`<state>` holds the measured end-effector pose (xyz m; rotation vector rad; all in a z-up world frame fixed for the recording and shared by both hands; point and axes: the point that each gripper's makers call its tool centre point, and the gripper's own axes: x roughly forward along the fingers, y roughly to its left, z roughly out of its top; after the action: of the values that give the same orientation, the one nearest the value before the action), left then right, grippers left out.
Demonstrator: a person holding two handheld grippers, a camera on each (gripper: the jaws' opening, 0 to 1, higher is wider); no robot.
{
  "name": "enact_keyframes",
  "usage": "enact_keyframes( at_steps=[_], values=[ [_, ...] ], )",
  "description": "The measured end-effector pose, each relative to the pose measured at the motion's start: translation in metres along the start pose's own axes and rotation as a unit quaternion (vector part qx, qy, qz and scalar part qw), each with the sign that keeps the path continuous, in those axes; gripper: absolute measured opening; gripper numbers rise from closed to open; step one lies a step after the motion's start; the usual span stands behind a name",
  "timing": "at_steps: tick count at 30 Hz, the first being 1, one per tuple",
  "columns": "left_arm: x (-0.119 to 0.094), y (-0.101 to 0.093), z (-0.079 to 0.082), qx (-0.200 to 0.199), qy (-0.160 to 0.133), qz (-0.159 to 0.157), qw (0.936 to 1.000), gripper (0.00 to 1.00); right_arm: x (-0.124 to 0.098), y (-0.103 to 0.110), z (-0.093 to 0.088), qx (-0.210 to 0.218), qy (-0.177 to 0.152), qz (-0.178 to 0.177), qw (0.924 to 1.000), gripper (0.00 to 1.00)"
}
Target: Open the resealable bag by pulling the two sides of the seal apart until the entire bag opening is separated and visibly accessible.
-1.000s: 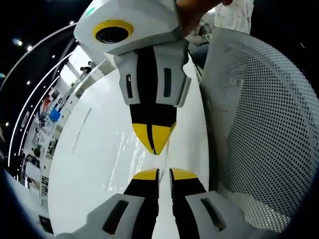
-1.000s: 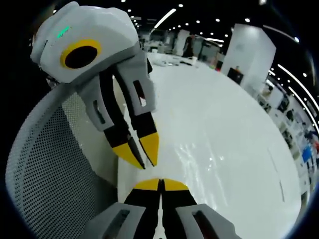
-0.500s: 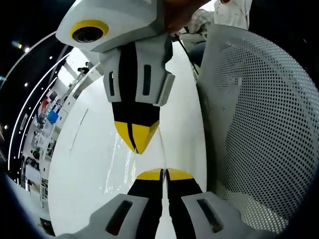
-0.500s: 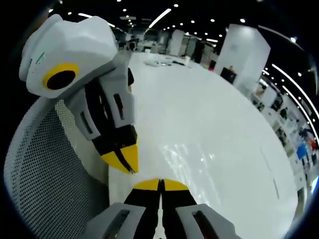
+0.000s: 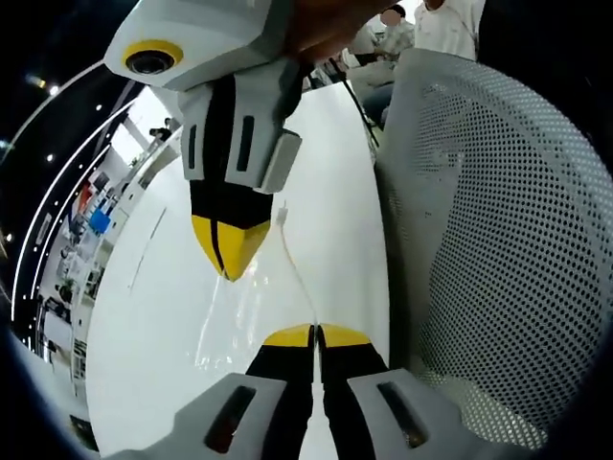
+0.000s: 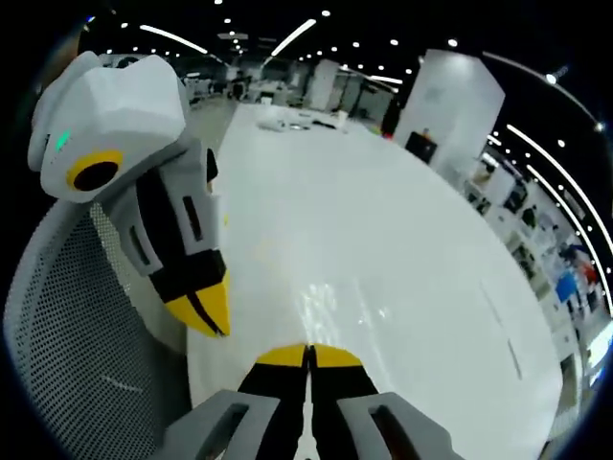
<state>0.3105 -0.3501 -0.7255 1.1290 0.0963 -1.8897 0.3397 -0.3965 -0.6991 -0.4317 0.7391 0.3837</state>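
Basically, both grippers were pinched closed over a white table point(image 5: 163, 316), tips aimed at each other with a gap between them. In the left gripper view, the left gripper point(image 5: 313, 333) rose from the bottom with its yellow tips pressed together on a thin edge of the clear resealable bag point(image 5: 239, 311). That edge ran as a pale line from the tips up toward the right gripper point(image 5: 227, 274), which hung down from above, jaws meeting at a point. The film showed as faint glare streaks between the two sets of tips; whether the right tips actually held film could not be told. A hand point(image 5: 321, 24) wrapped the right gripper's body at the top. Beside the left fingers, on their right, stood a white perforated mesh chair back point(image 5: 498, 240); past it sat people in light clothes point(image 5: 421, 29).

The right gripper view showed the same pair from the other side: right gripper point(image 6: 308, 350) at the bottom, tips closed with no gap, left gripper point(image 6: 206, 321) coming in from the left, also closed. The bag was hardly readable there, just glare on the table point(image 6: 383, 240) ahead of the tips. That view added the mesh chair back point(image 6: 77, 355) behind the left gripper, a white pillar point(image 6: 450, 105), ceiling light strips and far clutter on the tabletop.
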Motion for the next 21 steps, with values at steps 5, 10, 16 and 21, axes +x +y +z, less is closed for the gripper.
enact_keyframes(
  at_steps=[5,10,16,21],
  values=[
    [-0.001,0.004,0.000,-0.009,-0.002,0.006,0.9999,0.00,-0.004,-0.014,0.003,0.016,-0.008,-0.016,0.9997,0.00],
    [-0.001,0.005,0.001,-0.011,-0.004,0.008,0.9999,0.00,-0.008,-0.021,0.005,0.020,-0.013,-0.023,0.9994,0.00],
    [0.000,0.008,0.000,-0.020,-0.005,0.013,0.9997,0.00,-0.014,-0.028,0.014,0.026,-0.024,-0.036,0.9987,0.00],
    [-0.003,0.020,0.002,-0.029,-0.011,0.032,0.9990,0.00,-0.022,-0.034,0.028,0.016,-0.037,-0.050,0.9979,0.00]
  ],
)
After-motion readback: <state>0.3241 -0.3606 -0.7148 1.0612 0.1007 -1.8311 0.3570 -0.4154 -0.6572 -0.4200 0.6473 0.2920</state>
